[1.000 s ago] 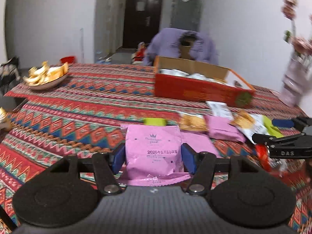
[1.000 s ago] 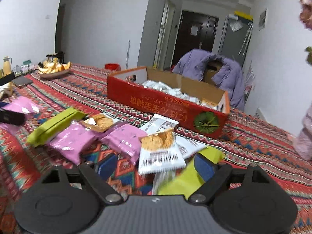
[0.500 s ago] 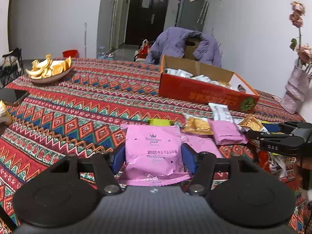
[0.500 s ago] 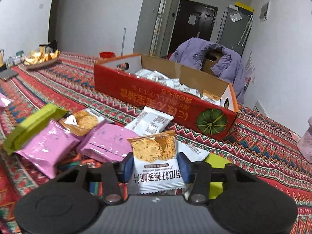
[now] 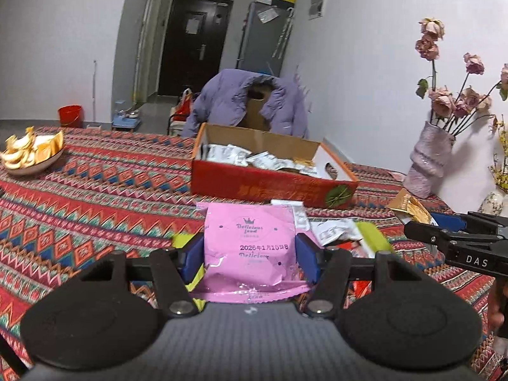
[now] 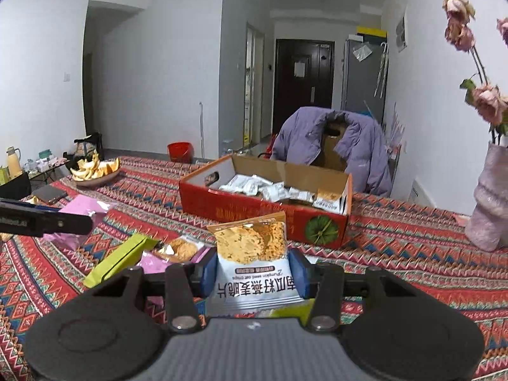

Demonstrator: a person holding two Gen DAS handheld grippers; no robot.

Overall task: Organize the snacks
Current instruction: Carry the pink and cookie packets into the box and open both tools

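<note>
My left gripper [image 5: 250,257] is shut on a pink snack packet [image 5: 250,244] and holds it above the patterned table, facing the red cardboard box [image 5: 270,187] that holds several white packets. My right gripper [image 6: 253,273] is shut on a white cracker packet [image 6: 254,260] with an orange picture and holds it up in front of the same box [image 6: 263,212]. Loose packets lie on the cloth: a green one [image 6: 119,260], a cracker one [image 6: 179,249], pink ones [image 6: 152,263]. The right gripper shows at the right of the left wrist view [image 5: 457,241].
A bowl of orange peel [image 5: 30,155] sits far left on the table. A pink vase with dried roses [image 5: 430,158] stands at the right edge. A purple jacket on a chair [image 5: 247,101] is behind the box. A dark phone [image 6: 49,193] lies near the peel bowl.
My right gripper closed on the cracker packet and lifted it off the table. Both grippers have risen and moved toward the red box with their packets.
</note>
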